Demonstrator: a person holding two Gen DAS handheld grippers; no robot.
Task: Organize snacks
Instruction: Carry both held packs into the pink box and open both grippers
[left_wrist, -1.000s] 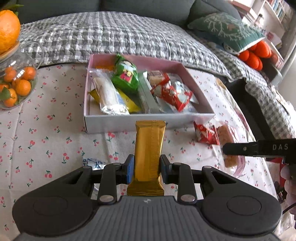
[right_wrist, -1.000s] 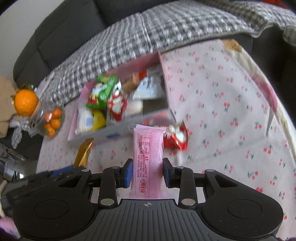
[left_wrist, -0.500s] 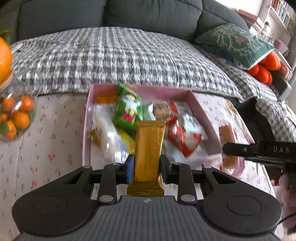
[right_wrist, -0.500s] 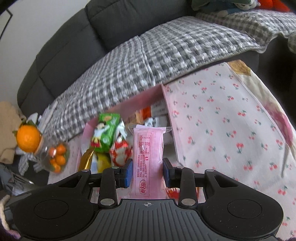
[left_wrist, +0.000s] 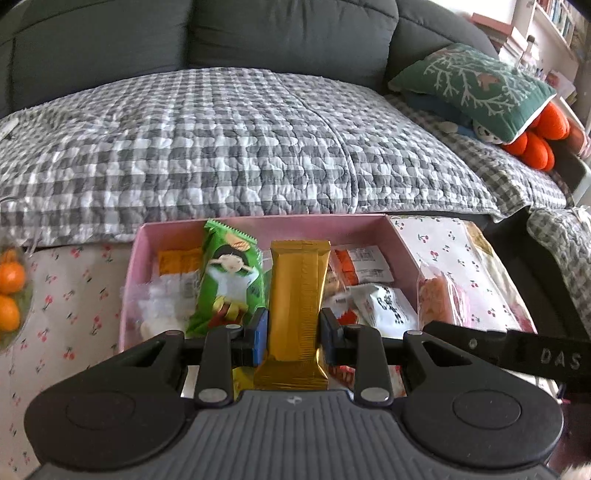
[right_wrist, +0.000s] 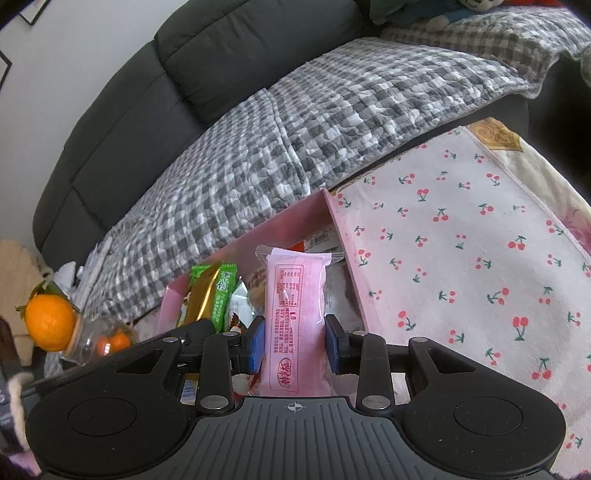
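Black hand-held gripper (left_wrist: 293, 334); blue pads (left_wrist: 260, 332); silver screws; "DAS" lettering

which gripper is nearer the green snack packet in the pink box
Left. The left gripper, shut on the gold bar, sits right beside the green packet; the right gripper holds the pink packet farther right.

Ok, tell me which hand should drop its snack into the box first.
Left, probably. The left gripper holds its gold bar squarely over the pink box; the right gripper's pink packet hangs nearer the box's right wall.

The left gripper (left_wrist: 294, 329) and right gripper (right_wrist: 295, 343) are both held tilted downward above the pink box (left_wrist: 325, 224), each clamped on a snack.
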